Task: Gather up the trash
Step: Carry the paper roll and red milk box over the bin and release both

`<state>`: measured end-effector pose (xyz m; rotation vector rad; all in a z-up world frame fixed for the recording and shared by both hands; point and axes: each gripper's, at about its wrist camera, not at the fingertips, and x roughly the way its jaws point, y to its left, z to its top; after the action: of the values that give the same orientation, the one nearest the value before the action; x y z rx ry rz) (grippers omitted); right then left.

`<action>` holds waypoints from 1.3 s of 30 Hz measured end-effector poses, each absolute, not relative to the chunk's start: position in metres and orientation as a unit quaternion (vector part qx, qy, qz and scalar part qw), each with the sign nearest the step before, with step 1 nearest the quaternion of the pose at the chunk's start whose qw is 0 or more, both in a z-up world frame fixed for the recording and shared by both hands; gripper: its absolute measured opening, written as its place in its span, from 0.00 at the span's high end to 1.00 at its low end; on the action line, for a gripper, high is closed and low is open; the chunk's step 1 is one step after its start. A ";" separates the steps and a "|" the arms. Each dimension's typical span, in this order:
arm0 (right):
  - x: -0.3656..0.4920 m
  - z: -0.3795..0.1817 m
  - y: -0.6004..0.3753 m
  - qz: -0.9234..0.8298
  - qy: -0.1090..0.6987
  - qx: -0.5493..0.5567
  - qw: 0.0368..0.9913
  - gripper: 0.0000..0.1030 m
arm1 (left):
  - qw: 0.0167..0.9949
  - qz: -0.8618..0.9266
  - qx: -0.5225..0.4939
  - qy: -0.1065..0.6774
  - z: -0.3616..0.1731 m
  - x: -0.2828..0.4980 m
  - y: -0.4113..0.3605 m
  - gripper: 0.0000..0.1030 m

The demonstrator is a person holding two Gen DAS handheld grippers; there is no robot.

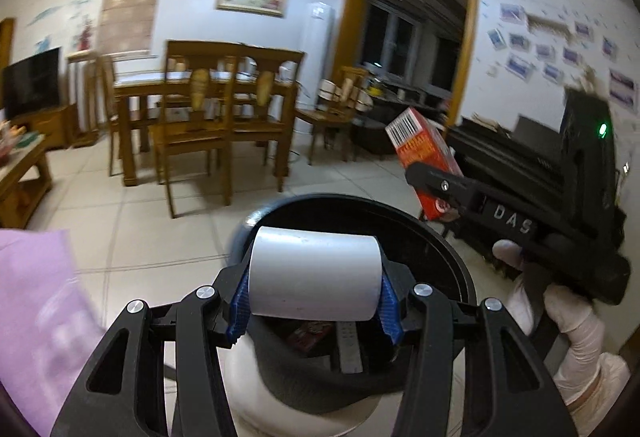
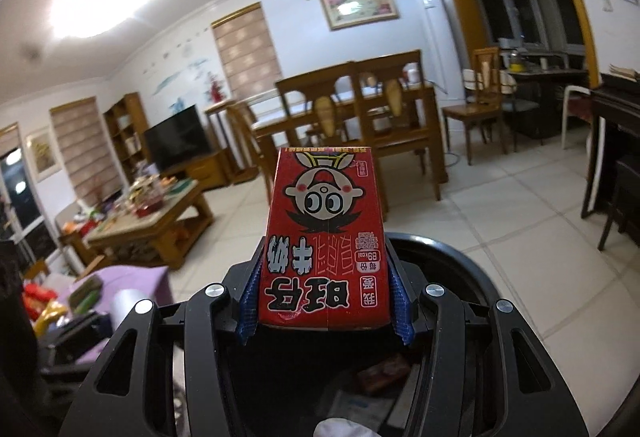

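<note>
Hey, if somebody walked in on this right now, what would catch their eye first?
The red milk carton clamped in the right gripper, cartoon face upside down. Next, the white roll pinched in the left gripper, both held above the open black trash bin.

The roll in the lower middle is plain white. The milk carton in the middle is red with a black and white cartoon face. The bin is black inside. The cloth at lower left is purple. The pads are blue.
</note>
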<state>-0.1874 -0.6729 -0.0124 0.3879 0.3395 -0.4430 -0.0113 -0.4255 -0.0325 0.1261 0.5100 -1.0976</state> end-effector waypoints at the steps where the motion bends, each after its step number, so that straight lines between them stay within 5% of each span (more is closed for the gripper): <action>1: -0.191 -0.017 -0.682 -0.223 0.168 0.194 0.941 0.50 | 0.816 -0.521 0.070 0.242 -0.040 -0.011 -0.439 0.51; 9: -0.185 -0.050 -0.718 -0.231 0.185 0.202 0.934 0.50 | 0.802 -0.514 0.122 0.280 -0.079 -0.006 -0.473 0.51; 36: -0.153 -0.063 -0.694 -0.227 0.205 0.209 0.929 0.49 | 0.786 -0.535 0.151 0.271 -0.075 -0.021 -0.483 0.50; 39: -0.151 -0.063 -0.695 -0.224 0.206 0.210 0.929 0.43 | 0.788 -0.532 0.156 0.270 -0.076 -0.022 -0.485 0.47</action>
<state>-0.1514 -0.6948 -0.0632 0.4303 0.4223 -0.4591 -0.0222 -0.4848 -0.0760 0.3362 0.5819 -1.1453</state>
